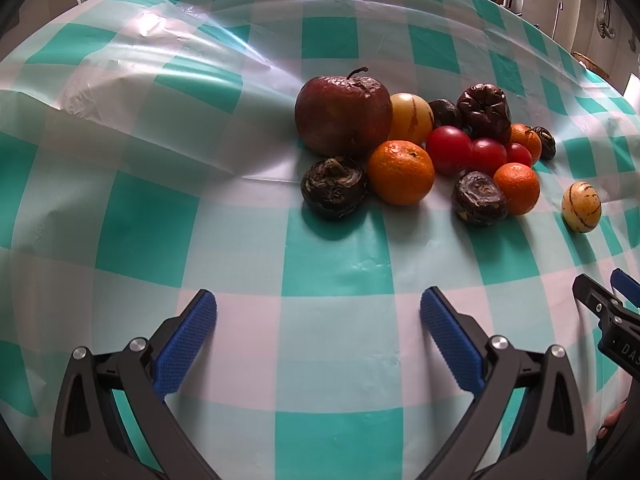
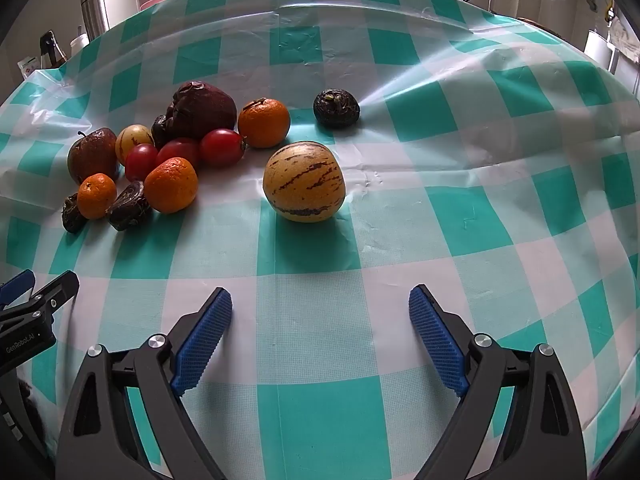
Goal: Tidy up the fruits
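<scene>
A heap of fruit lies on the teal-and-white checked tablecloth [image 1: 328, 264]: a wrinkled red apple [image 1: 343, 114], tangerines [image 1: 401, 172], red tomatoes [image 1: 449, 149], dark shrivelled fruits [image 1: 334, 187] and a yellow striped melon [image 1: 411, 117]. Another striped yellow melon [image 2: 304, 181] sits apart, straight ahead of my right gripper [image 2: 320, 300], which stands open and empty above the cloth. A lone dark fruit [image 2: 336, 108] lies beyond it. My left gripper [image 1: 318, 304] is open too, short of the heap, nothing between its fingers. Each gripper shows at the other view's edge.
The plastic cloth is creased and puckered at the left [image 1: 160, 64]. A steel flask [image 2: 95, 10] and bottles stand beyond the table's far left edge. A white roll [image 2: 600, 50] sits at the far right. Bare cloth stretches to the right of the lone melon.
</scene>
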